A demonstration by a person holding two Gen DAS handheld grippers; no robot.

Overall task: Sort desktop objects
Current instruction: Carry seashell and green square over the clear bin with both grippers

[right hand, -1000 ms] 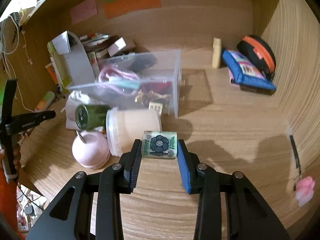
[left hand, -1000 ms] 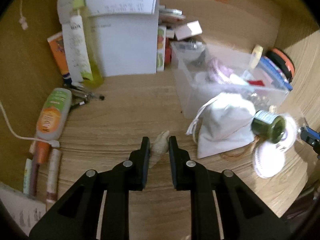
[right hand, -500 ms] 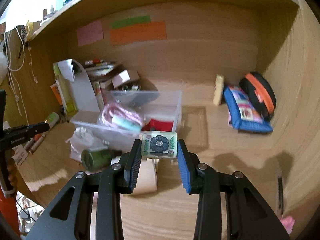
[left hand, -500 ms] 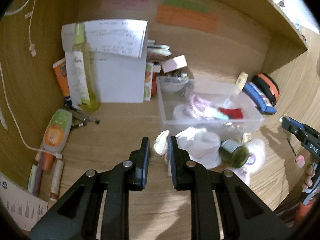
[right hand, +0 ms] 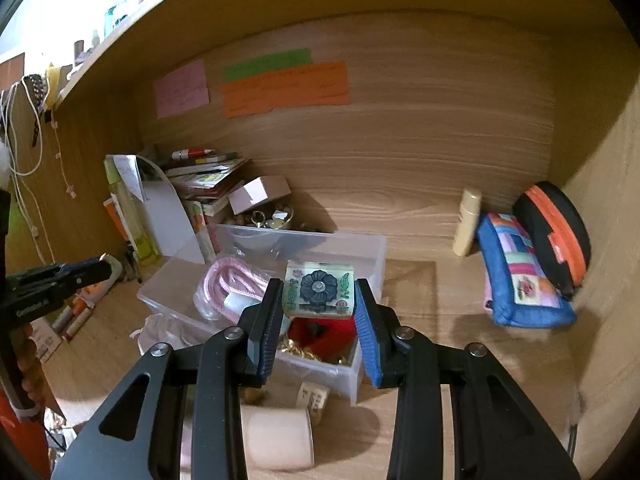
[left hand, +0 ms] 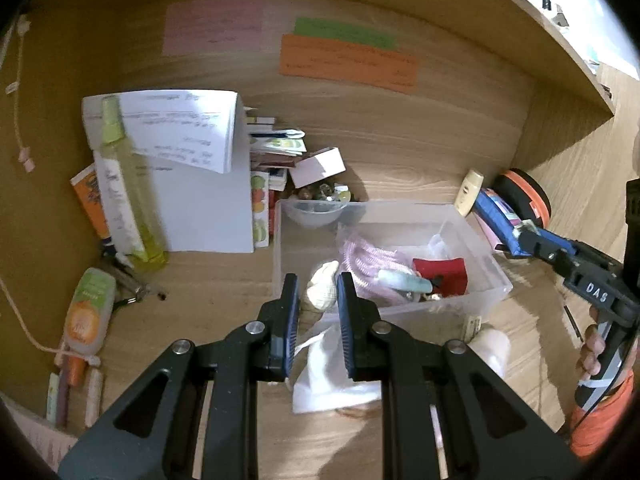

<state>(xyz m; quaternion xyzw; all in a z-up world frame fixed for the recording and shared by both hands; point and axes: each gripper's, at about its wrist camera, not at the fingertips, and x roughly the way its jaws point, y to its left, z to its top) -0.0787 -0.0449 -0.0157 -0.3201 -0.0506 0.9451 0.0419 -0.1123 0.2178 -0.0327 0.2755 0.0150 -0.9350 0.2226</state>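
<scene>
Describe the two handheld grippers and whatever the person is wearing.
Both are black, angular two-finger tools with triangular cut-outs, silver pivot screws and ribbed blue pads. The left gripper has "Genrobot.ai" in white on its body; the right gripper has white "DAS" lettering and a pistol-style handle with a pale band. An orange sleeve shows at the right wrist.

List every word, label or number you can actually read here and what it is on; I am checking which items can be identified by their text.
"DAS" on the black right gripper's body.
"Genrobot.ai", small and only roughly legible, on the black left gripper's body.
Pink, green and orange paper notes on the wooden back wall: handwriting too blurred to read.
White printed sheets: too blurred.
Orange-and-green tube label: unreadable.
Floral-patterned block in the right gripper: characters too small.
</scene>
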